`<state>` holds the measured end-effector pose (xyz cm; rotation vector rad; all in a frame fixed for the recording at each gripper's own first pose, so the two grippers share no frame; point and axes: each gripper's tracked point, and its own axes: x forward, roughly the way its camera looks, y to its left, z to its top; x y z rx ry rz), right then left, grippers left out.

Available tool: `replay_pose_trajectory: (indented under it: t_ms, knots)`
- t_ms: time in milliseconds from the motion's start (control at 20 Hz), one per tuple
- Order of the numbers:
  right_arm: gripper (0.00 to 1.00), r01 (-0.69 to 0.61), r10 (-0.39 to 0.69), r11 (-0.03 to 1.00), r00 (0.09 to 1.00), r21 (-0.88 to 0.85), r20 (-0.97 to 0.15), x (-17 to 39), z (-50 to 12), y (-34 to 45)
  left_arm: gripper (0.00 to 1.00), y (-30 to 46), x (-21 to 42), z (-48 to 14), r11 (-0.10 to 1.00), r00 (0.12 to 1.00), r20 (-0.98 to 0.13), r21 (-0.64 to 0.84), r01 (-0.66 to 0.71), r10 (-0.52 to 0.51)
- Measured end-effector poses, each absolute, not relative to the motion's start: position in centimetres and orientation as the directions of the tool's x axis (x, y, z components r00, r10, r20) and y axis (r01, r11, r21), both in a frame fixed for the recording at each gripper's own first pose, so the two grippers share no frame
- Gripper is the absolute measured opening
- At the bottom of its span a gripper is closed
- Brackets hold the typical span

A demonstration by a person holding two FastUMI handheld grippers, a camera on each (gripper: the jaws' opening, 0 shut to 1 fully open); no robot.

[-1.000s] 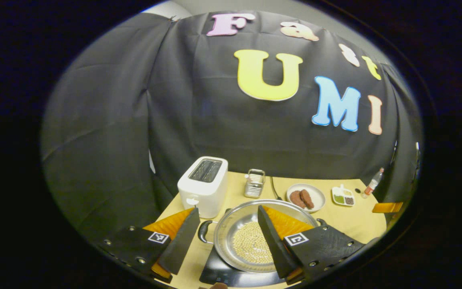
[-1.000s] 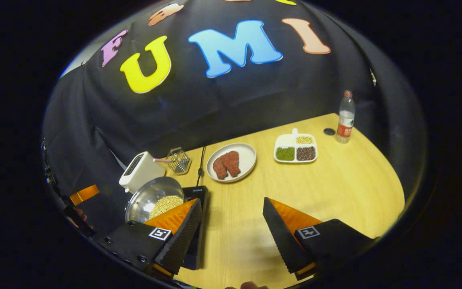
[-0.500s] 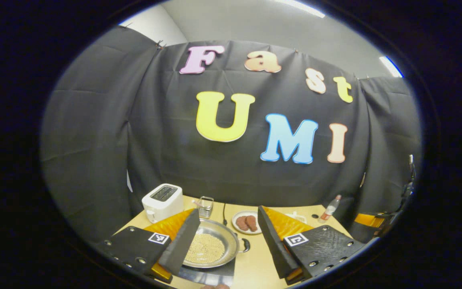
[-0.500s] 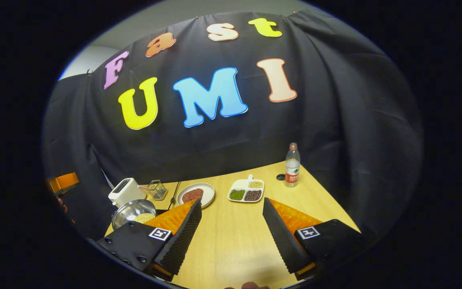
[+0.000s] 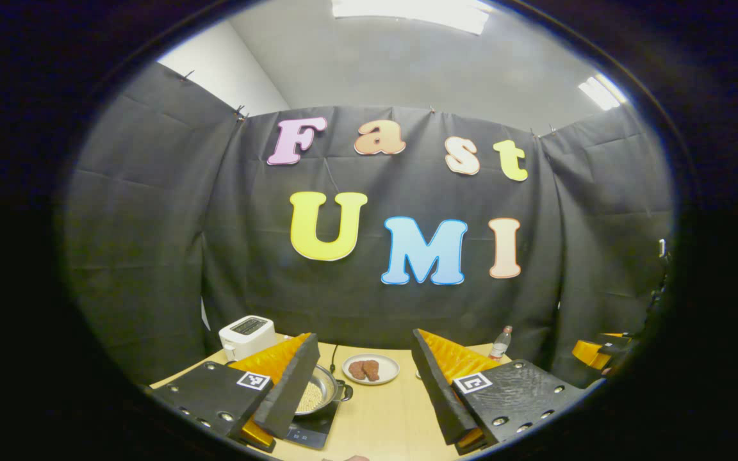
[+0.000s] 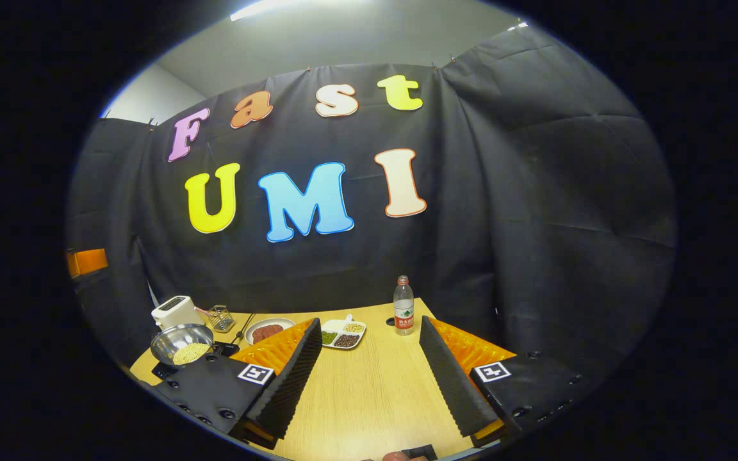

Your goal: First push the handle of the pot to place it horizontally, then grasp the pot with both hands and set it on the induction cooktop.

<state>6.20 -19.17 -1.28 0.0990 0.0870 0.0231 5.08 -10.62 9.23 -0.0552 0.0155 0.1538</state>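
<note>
Light comes from long white ceiling strip lamps (image 5: pixel 410 8), glaring at the top of the left gripper view, with a thinner strip (image 6: pixel 260 9) at the top of the right gripper view. The black cloth booth wall (image 5: pixel 151 243) takes the light evenly, its folds showing as soft grey creases. The pale wooden worktop (image 6: pixel 369 390) is bright and warm, with only faint shadows. Both views are sharp at the centre; fisheye distortion bends the wall and the worktop's far edge, and detail darkens toward the rim.
</note>
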Motion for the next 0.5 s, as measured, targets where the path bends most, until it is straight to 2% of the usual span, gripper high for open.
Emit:
replay_pose_trajectory:
  t_ms: [50,350,500]
  knots:
    - [0.98,-0.035,0.045,0.994,0.995,0.107,-0.09,5.5,-1.5,-19.2,0.81,-11.2,4.5,8.8,0.984,0.985,-0.026,-0.056,-0.171,0.17]
    - [0.98,-0.19,0.201,0.978,0.968,0.084,-0.151,1.8,-3.7,-15.9,0.81,-14.1,-0.6,6.8,0.97,0.97,-0.083,-0.059,-0.235,0.23]
    - [0.98,-0.201,0.207,0.978,0.969,0.059,-0.134,1.6,-2.9,-14.7,0.81,-13.9,-2.4,6.0,0.968,0.967,-0.098,-0.056,-0.243,0.237]
